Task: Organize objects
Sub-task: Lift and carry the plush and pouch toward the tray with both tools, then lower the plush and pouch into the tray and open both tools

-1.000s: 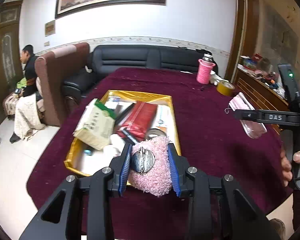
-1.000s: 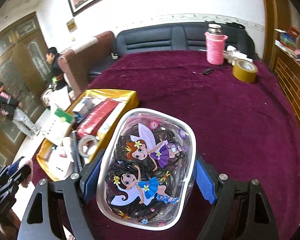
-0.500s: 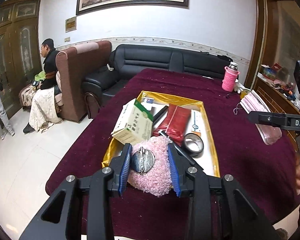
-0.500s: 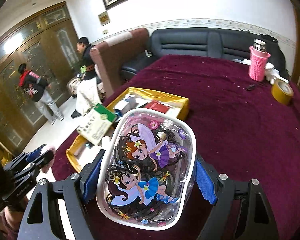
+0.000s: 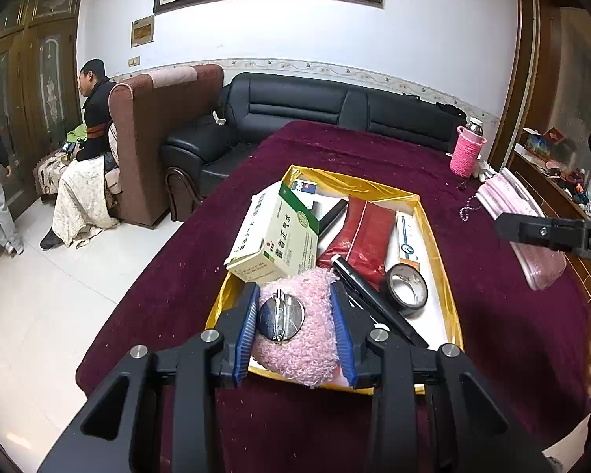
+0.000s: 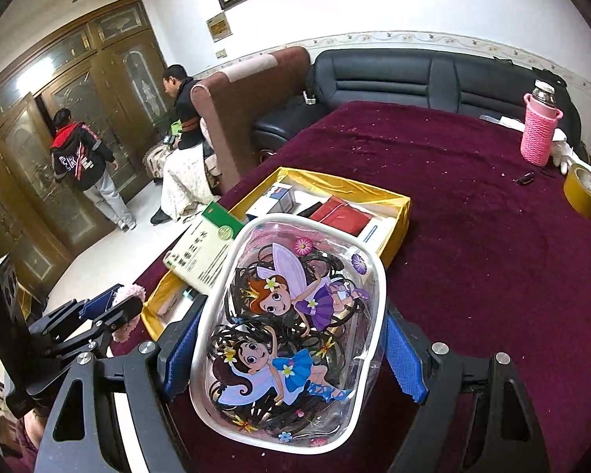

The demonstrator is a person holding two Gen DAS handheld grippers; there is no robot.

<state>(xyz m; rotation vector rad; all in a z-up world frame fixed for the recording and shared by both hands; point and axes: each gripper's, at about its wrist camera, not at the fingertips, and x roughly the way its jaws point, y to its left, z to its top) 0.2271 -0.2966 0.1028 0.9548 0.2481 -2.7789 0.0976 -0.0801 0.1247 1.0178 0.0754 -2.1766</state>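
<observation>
My left gripper (image 5: 295, 329) is clamped on a fluffy pink knitted pom-pom with a round metal pin back (image 5: 295, 333), held over the near end of the gold-lined open box (image 5: 451, 311). My right gripper (image 6: 287, 339) squeezes a clear plastic pouch printed with cartoon fairies (image 6: 291, 331), above the maroon velvet tablecloth (image 6: 472, 260) just beside that box. Inside the box lie a white-and-green carton (image 5: 275, 238), a red packet (image 5: 364, 236) and a black tape roll (image 5: 407, 289).

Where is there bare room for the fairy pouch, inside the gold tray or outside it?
The gold tray is crowded: green-and-white box, red packet, black tape roll. Bare maroon tablecloth lies between the tray's right wall and the yellow tape roll.
</observation>
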